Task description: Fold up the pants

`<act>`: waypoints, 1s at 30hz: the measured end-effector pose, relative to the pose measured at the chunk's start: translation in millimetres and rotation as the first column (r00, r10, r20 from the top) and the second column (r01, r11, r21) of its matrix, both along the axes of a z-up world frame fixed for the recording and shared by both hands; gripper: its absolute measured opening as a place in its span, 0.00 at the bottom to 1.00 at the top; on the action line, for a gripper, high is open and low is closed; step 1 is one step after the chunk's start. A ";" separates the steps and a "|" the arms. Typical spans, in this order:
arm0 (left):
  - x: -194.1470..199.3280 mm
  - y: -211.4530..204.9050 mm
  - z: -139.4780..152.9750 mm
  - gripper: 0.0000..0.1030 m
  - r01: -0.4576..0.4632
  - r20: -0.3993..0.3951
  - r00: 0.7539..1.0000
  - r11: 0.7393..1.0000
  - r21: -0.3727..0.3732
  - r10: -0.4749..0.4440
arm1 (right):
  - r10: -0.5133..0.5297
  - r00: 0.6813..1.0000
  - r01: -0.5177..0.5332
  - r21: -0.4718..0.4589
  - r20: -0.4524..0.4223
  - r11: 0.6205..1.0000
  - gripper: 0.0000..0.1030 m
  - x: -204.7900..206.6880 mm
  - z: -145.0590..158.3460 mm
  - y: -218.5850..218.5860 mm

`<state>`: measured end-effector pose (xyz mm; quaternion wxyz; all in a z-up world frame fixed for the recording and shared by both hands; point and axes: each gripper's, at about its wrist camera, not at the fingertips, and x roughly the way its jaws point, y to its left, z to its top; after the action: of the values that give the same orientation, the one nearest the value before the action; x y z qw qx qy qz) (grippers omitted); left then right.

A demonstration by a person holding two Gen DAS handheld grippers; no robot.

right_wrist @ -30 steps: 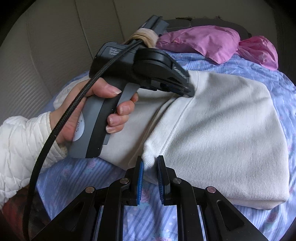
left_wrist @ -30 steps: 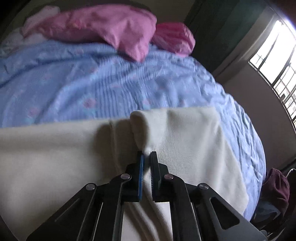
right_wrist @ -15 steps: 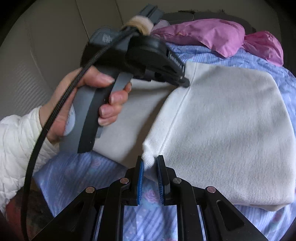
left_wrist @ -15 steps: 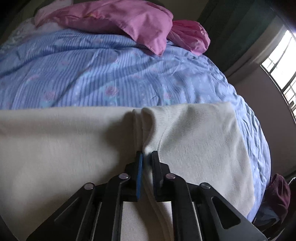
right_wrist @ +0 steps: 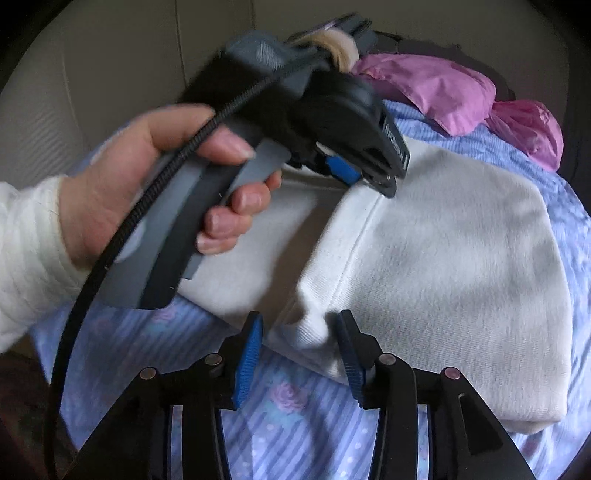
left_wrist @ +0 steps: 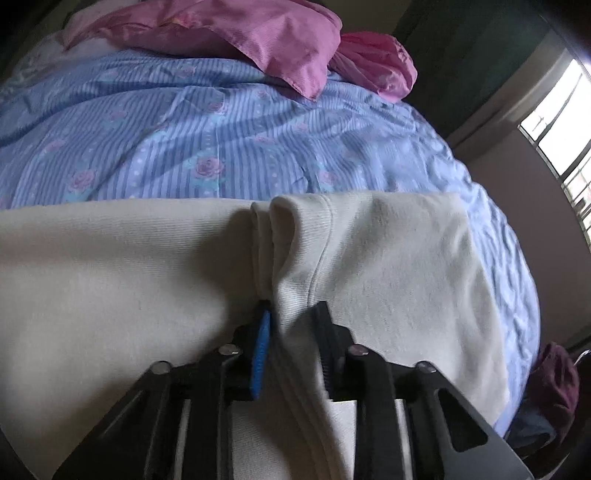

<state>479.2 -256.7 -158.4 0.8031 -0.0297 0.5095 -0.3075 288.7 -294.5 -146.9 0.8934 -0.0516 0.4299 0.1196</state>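
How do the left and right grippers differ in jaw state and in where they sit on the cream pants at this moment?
The left gripper stands at the far edge of the pants, a ridge of cloth lying between its parted fingers; the right gripper stands at the near corner. The left's gap looks narrower, the right's wider, with the corner lying loose between its pads. Both are open, neither clamping the cloth, over the blue striped bedsheet.

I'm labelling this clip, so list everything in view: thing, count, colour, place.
pants: one, cream, folded on the bed
bedsheet: one, blue striped with roses, under the pants
pillows: two, pink, far end of the bed
window: one, bright, at right
dark clothes: one heap, maroon, beside the bed at lower right
left gripper: black with blue pads, open around a pants fold
right gripper: black with blue pads, open at the pants corner
left hand: holds the left gripper's handle
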 end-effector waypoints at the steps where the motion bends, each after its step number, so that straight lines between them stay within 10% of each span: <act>1: 1.3 3.0 1.2 0.17 -0.004 -0.009 1.000 1.000 -0.017 0.004 | -0.001 1.000 0.001 -0.011 -0.001 1.000 0.40 1.2 -2.0 0.4; 5: 2.3 11.0 18.3 0.13 0.014 0.014 1.000 0.998 -0.058 -0.014 | -0.027 1.000 0.027 0.015 0.009 1.000 0.19 0.1 6.8 -8.6; 11: 5.8 25.8 53.5 0.12 0.021 0.088 0.996 0.996 -0.086 -0.013 | -0.015 0.998 0.011 0.069 0.068 0.998 0.17 -4.1 41.6 -1.1; 19: 22.2 44.0 5.8 0.14 -0.041 -0.020 0.999 0.998 -0.046 0.040 | 0.025 0.998 -0.021 0.086 -0.053 0.996 0.17 18.3 15.5 12.6; 30: -18.5 69.8 58.3 0.57 -0.050 0.181 0.983 0.995 0.090 0.033 | 0.073 0.997 -0.072 0.024 -0.019 0.997 0.53 -3.5 27.2 28.3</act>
<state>460.7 -186.9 -100.1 0.8524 0.0253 0.4485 -0.2676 285.3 -266.2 -119.7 0.8846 -0.0557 0.4354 0.1573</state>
